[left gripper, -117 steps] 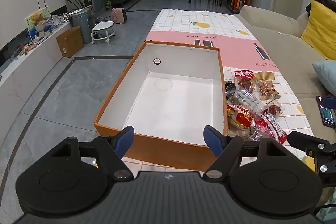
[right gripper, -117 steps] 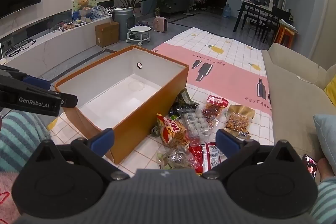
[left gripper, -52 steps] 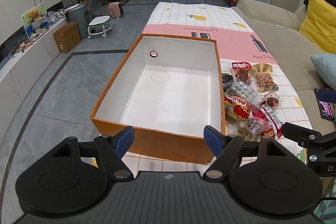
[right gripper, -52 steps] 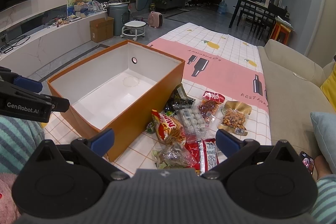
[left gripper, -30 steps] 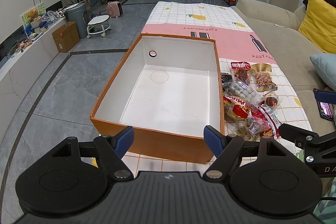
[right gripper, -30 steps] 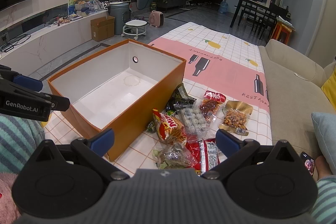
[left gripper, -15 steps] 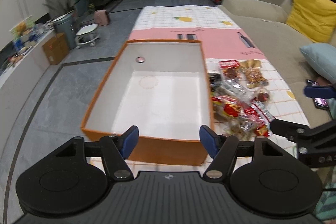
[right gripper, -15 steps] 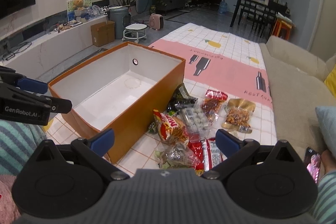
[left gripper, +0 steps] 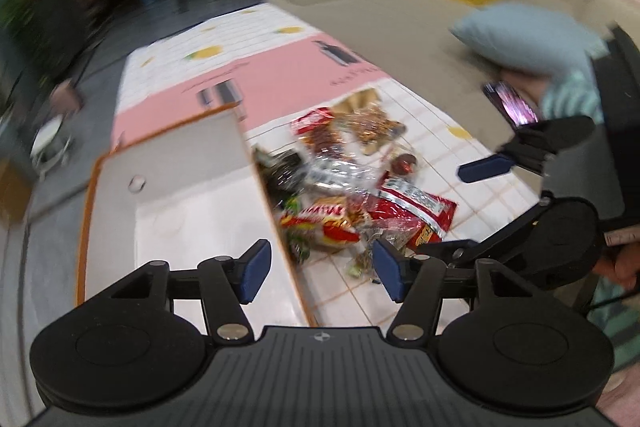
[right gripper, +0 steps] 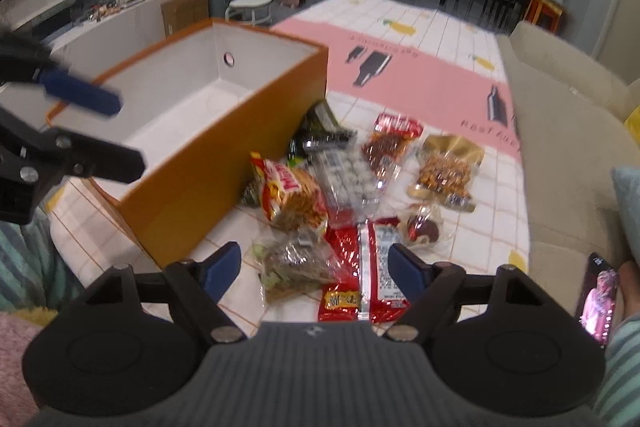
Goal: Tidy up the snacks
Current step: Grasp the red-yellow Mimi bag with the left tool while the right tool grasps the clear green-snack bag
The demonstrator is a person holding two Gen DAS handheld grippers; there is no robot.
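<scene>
One box (right gripper: 208,147) – eight-odd snack packets (right gripper: 362,267) – one phone (right gripper: 598,293).

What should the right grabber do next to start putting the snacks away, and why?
Probably lower the right gripper onto the red packet lying just ahead of its fingertips and close on it. Its jaws are open and hold nothing, the orange box has no snacks in it, and all the snacks sit beside it on the tablecloth. The left gripper is open too.
</scene>
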